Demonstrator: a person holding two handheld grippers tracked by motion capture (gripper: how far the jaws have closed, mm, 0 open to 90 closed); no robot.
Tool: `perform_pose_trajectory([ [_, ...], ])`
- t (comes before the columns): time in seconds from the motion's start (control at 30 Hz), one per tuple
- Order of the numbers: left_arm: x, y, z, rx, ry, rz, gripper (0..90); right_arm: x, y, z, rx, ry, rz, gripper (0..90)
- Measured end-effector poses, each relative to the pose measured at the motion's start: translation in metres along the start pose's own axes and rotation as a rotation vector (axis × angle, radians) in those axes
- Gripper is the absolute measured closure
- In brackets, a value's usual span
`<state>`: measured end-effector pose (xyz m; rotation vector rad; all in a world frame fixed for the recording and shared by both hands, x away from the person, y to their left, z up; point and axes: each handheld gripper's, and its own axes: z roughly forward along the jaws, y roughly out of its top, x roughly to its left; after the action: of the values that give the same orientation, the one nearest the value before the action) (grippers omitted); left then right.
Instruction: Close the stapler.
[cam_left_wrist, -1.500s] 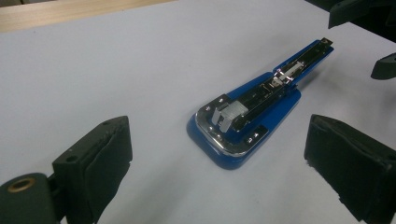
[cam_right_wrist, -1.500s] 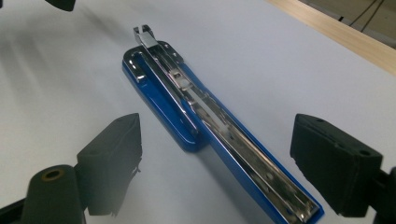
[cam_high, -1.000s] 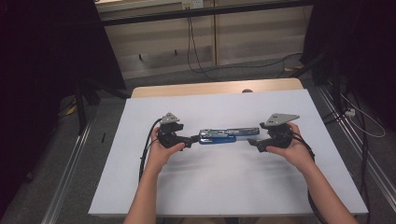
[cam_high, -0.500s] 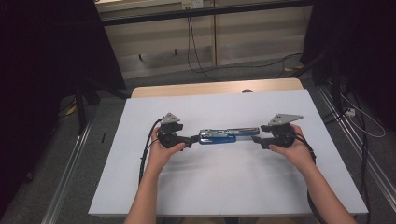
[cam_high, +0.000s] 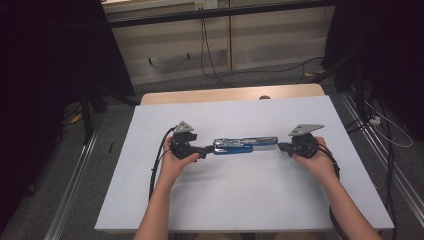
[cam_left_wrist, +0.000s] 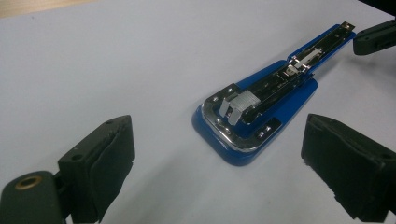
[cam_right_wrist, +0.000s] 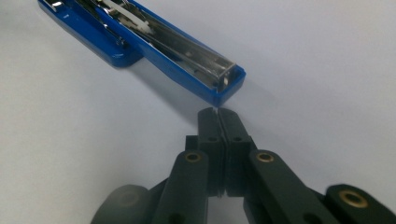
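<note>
High view: above your side of the table (cam_high: 240, 200), looking forward and down, far off. Left gripper view: low and close, facing right along the stapler (cam_left_wrist: 252, 116) from its near wide end. Right gripper view: low and close, facing left at the stapler's (cam_right_wrist: 154, 46) narrow tip. All three share the stapler (cam_high: 240, 145) mid-table.

Stapler (cam_right_wrist: 140, 46) cut off at the top-left edge in the right gripper view — wide end out of frame. Left gripper (cam_left_wrist: 219, 172) cropped at the bottom edge in the left gripper view. Stapler (cam_high: 245, 145) detail too small to read from the high view — contact with the left gripper's (cam_high: 204, 151) tips not determinable.
</note>
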<state>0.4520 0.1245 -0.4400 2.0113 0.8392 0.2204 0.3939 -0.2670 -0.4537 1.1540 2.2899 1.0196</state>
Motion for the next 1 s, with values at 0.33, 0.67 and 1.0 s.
perform_pose_trajectory([
  [0.33,0.000,-0.001,0.002,0.013,-0.003,0.016,11.6,-0.001,-0.002,0.006,0.027,-0.009,0.008,90.0],
  [0.67,-0.010,-0.001,0.004,0.014,-0.071,0.054,55.0,-0.002,-0.001,0.012,0.028,-0.007,0.009,90.0],
  [1.0,-0.017,-0.003,0.015,0.007,-0.084,0.073,86.9,-0.002,-0.001,0.014,0.020,-0.007,0.017,90.0],
])
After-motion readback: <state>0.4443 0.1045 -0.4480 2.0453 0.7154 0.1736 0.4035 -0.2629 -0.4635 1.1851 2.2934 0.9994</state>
